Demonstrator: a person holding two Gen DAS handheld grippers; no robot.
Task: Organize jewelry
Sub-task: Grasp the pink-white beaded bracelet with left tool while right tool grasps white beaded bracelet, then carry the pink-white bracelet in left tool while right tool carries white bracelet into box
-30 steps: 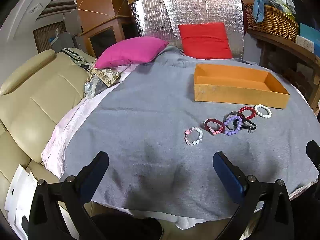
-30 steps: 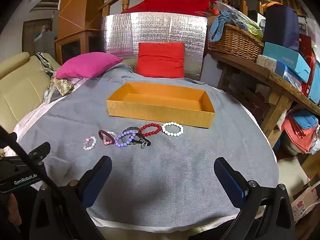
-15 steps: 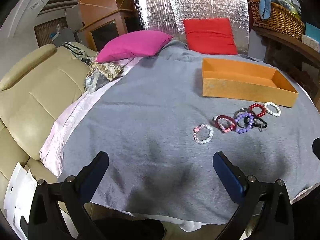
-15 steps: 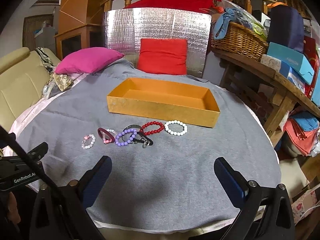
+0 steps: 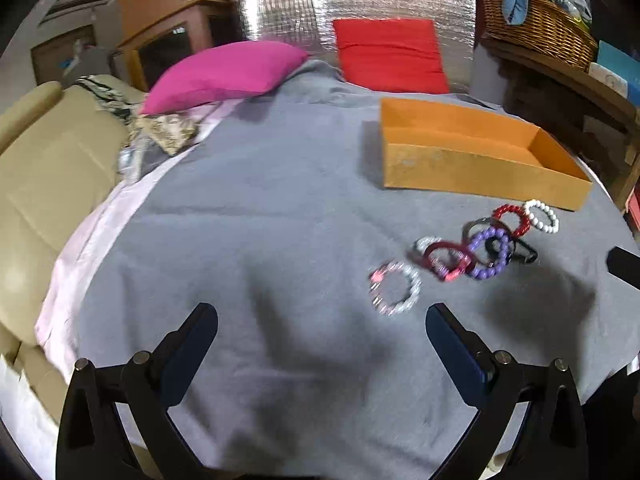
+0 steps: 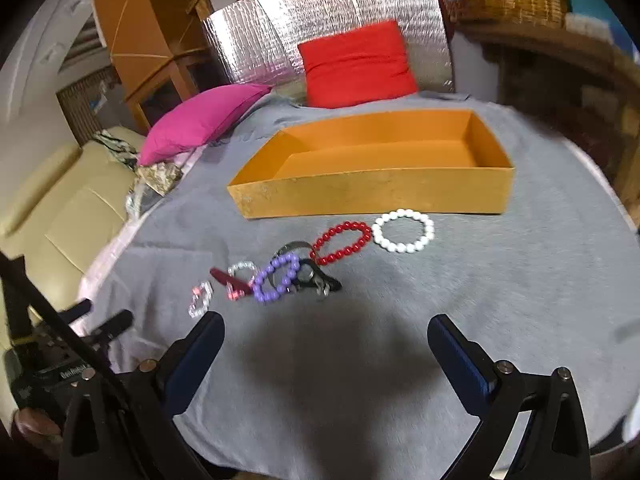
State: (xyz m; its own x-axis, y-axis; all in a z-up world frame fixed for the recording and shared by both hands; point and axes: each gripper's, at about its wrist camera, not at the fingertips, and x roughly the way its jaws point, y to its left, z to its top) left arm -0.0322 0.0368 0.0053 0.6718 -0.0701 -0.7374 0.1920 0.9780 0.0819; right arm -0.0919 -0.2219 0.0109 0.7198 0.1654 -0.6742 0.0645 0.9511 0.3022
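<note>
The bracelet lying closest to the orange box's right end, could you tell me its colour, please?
White: the white bead bracelet, clearest in the right wrist view.

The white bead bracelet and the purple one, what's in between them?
The red bead bracelet lies between the white bead bracelet and purple one, seen in the right wrist view.

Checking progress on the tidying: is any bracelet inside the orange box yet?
No, the orange cardboard box shows a bare floor.

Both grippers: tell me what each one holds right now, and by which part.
Nothing is held. The left gripper and the right gripper are both open over the grey cloth, short of the bracelets; the pink and clear bracelet lies nearest the left one.
</note>
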